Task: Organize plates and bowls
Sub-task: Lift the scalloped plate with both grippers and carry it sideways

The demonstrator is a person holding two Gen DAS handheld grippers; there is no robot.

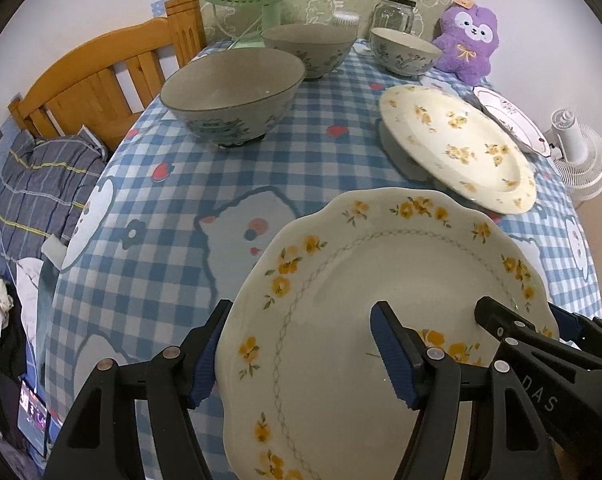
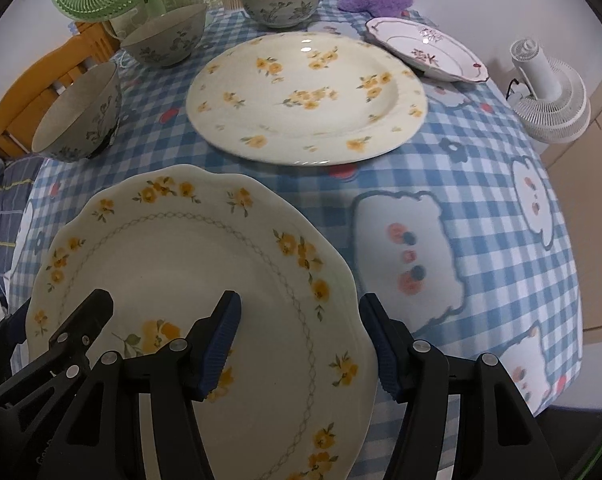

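Currently my left tool [image 1: 301, 354] and right tool [image 2: 301, 346] each straddle opposite rims of the scalloped cream plate with yellow flowers [image 2: 189, 280], half-open; pad contact unclear.

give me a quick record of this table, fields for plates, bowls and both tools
plates: scalloped plate nearest; round floral plate behind it; pink-trimmed plate farthest
bowls: near bowl, middle bowl, far bowl, all upright and apart
surface: checked tablecloth
left tool: jaws apart, straddling the scalloped plate's left rim
right tool: jaws apart, straddling its right rim
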